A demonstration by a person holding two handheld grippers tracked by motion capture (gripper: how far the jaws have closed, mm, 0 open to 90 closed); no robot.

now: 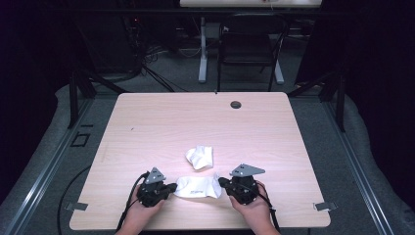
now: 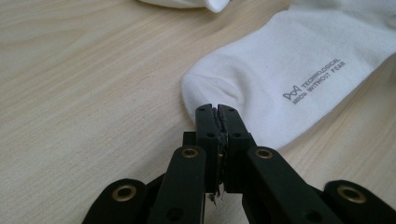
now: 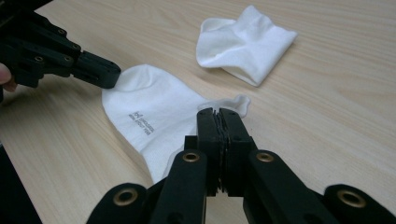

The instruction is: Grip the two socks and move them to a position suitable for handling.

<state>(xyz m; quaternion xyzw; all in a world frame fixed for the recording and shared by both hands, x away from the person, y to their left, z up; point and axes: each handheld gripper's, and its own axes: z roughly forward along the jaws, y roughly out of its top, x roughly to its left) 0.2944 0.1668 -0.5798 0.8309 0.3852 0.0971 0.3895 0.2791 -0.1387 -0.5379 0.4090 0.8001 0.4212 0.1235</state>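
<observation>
A white sock with small grey print [image 1: 198, 187] lies flat near the table's front edge, between my two grippers. My left gripper [image 1: 173, 187] is shut, its tips pinching the sock's toe edge [image 2: 280, 70]. In the left gripper view the jaws [image 2: 217, 109] stand pressed together at that edge. My right gripper [image 1: 221, 182] is shut on the sock's cuff end, and the cuff [image 3: 236, 100] curls up at its tips [image 3: 217, 113]. The right gripper view also shows the left gripper [image 3: 105, 74] at the toe. A second white sock [image 1: 199, 156], folded and crumpled, lies just beyond.
The light wooden table [image 1: 161, 122] has a round cable hole [image 1: 236, 104] near its far edge. A dark chair [image 1: 247, 49] and a white desk leg [image 1: 202, 49] stand on the floor behind the table. Black stands flank it.
</observation>
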